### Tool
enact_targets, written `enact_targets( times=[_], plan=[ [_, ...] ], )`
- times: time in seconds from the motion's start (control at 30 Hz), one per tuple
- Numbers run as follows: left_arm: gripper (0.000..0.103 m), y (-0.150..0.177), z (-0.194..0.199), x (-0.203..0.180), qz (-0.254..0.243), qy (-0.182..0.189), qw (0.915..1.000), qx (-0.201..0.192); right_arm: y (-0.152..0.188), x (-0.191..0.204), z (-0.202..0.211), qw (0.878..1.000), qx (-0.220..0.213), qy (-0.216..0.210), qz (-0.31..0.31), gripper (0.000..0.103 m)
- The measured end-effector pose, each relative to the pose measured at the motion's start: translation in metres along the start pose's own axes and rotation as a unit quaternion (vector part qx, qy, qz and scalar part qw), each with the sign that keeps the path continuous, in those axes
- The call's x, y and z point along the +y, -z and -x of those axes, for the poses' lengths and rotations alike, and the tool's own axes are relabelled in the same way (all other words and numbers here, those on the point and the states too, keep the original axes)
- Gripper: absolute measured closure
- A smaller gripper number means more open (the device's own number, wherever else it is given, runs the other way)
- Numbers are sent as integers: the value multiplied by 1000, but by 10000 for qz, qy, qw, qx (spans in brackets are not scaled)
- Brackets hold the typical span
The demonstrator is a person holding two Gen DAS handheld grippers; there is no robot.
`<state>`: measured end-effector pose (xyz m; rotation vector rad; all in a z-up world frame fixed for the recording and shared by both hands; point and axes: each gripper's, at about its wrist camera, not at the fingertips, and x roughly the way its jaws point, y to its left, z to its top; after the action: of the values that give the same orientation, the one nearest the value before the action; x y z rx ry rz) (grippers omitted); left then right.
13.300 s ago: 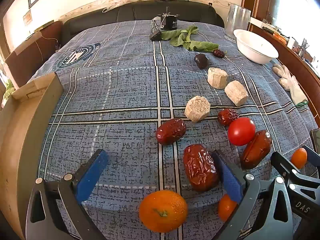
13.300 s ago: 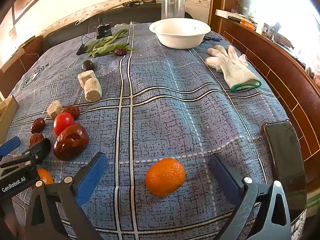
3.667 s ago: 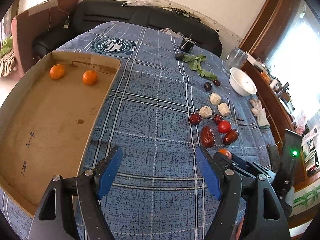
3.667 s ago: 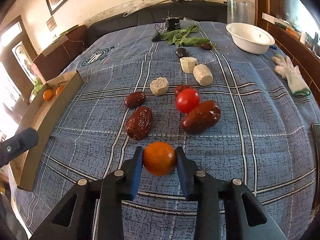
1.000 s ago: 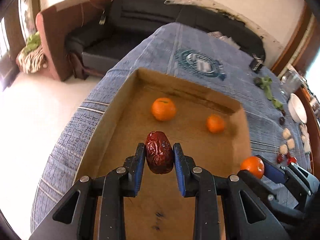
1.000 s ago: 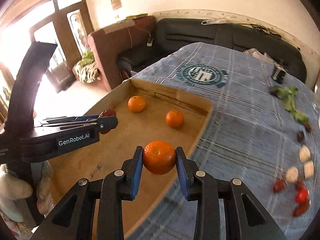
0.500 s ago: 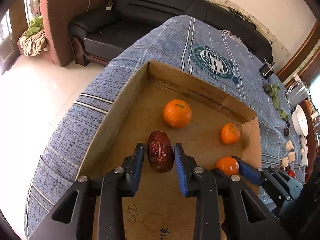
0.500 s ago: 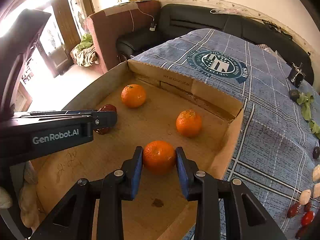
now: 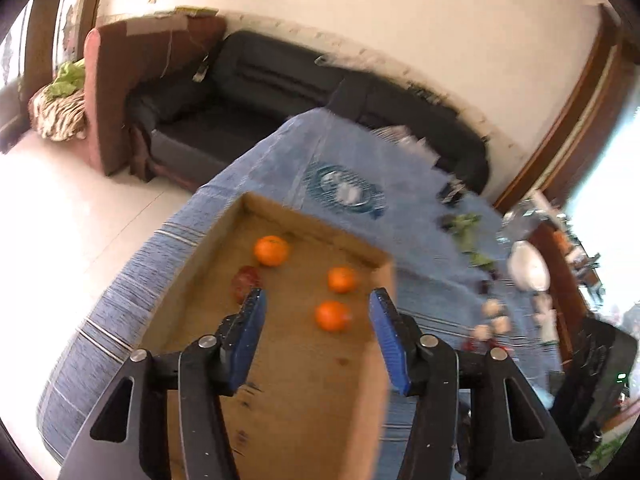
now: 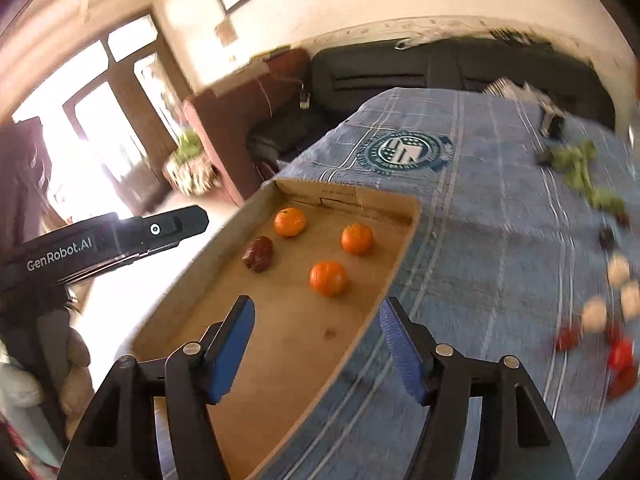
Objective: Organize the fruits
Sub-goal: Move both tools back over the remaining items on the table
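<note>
The left tool (image 9: 318, 336) is standing with its jaws spread wide and nothing between them, above the cardboard box (image 9: 304, 400). The right tool (image 10: 316, 340) is likewise gaping and carrying nothing, positioned over the near part of the same box (image 10: 280, 360).

The box is lying on the table (image 10: 480, 248), which is wearing a blue checked cloth. Four fruits are resting on the box floor:
- one orange (image 10: 290, 222) near the far wall
- a second orange (image 10: 357, 239) toward the right wall
- a third orange (image 10: 328, 278) nearer the tools
- a dark red date (image 10: 259, 254) just beside the first orange, on its left

In the left wrist view the same date (image 9: 245, 280) is showing just past the tip of the left finger (image 9: 248, 332), partly hidden by it. The three oranges are lying apart from one another.

Further fruits are sitting on the cloth well apart from the box, at the right; a red tomato (image 10: 621, 354) and pale chunks (image 10: 594, 314) are showing there, blurred. Green leaves (image 10: 580, 164) are lying at the far right of the table. A white bowl (image 9: 528, 268) is standing beyond them in the left wrist view
</note>
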<state>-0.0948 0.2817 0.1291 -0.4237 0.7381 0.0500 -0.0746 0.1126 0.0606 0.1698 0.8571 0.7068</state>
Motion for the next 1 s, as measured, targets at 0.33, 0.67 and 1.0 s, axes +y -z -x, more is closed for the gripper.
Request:
enact_targets(
  times=[0.33,0.67,1.0],
  plan=[
    [46,36,57,-88,-326,924,9949,-246,49,-57,107,9832,-355,-684,-1657,32],
    [30,31,187,-151,-1230,1535,9757,-967,4,-41,291,9851,-800,1522,77,22],
    [17,20,260,-179,-1716,984,9602,-1973,-95,-20,516,8813,-2126,4182,561,4]
  ],
)
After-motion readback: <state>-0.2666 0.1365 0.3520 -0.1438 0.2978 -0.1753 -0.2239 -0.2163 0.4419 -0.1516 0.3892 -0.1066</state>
